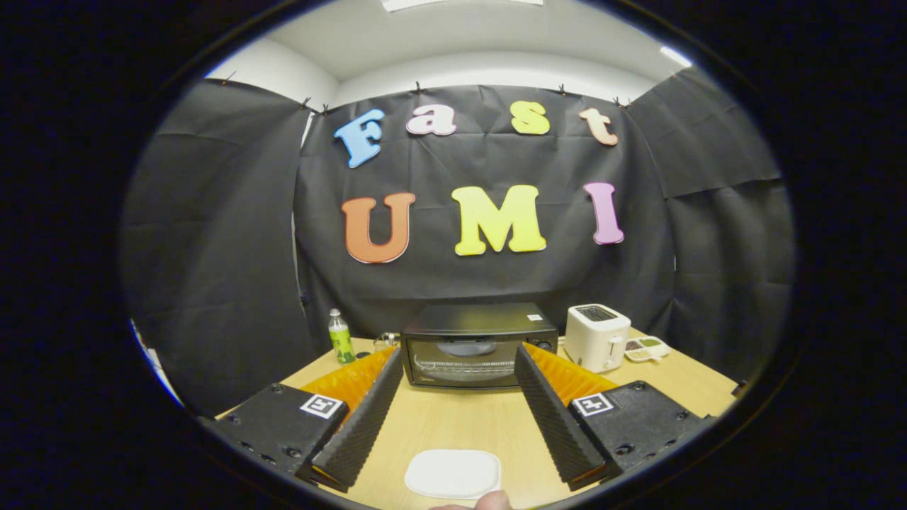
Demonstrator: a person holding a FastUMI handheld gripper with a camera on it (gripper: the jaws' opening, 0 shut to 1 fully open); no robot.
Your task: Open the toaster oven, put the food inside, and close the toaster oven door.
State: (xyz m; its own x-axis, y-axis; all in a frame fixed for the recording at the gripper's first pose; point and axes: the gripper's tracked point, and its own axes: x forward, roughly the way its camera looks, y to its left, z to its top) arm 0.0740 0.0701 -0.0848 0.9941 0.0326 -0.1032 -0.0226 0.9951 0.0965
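Note:
A black toaster oven [478,346] stands at the back of the wooden table [460,421], straight beyond my fingers, with its glass door shut. My gripper [457,358] is open, its two fingers spread wide with nothing between them but bare tabletop. A white flat oval plate [453,473] lies close below, between the finger bases. A rounded pale thing [489,501] peeks in at the plate's near edge; I cannot tell what it is.
A white pop-up toaster [596,337] stands right of the oven, with a small dish of food [646,348] beside it. A green bottle [341,338] stands left of the oven. Black cloth walls close in the table's back and sides.

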